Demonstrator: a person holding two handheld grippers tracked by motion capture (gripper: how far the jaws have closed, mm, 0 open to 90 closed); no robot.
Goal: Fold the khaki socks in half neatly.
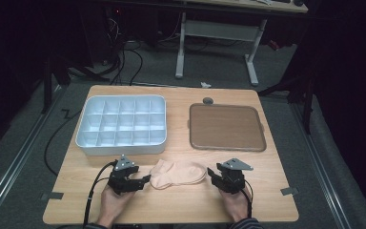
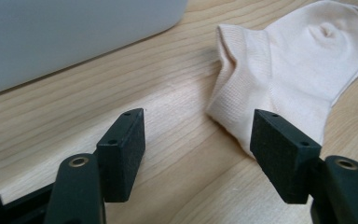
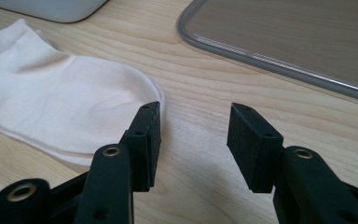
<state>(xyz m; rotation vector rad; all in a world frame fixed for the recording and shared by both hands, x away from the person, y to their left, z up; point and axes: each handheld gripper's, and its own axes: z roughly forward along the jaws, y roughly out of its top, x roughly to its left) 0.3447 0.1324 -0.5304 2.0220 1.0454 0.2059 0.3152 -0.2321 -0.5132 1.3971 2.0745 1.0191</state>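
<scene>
High view puts a pale pink sock [image 1: 178, 173] flat on the wooden counter [image 1: 171, 205], between the left gripper [image 1: 143, 181] and the right gripper [image 1: 211, 173], but both sets of jaws are too small and dark there to judge. Left gripper view [image 2: 198, 154] settles its own: jaws stand wide apart with bare wood between them, one pad just at the sock's [image 2: 289, 70] cuff edge without pinching it; the sock's far end is cut off by the frame. Right gripper view [image 3: 193, 144] shows jaws moderately apart, empty, one pad at the rounded toe of the sock [image 3: 60, 107], whose cuff runs out of frame. White compartment box [image 1: 121, 124] appears whole from above, a blurred wall [image 2: 65, 37] up close. Brown tray [image 1: 226, 126] shows a rim corner [image 3: 242, 51] only.
</scene>
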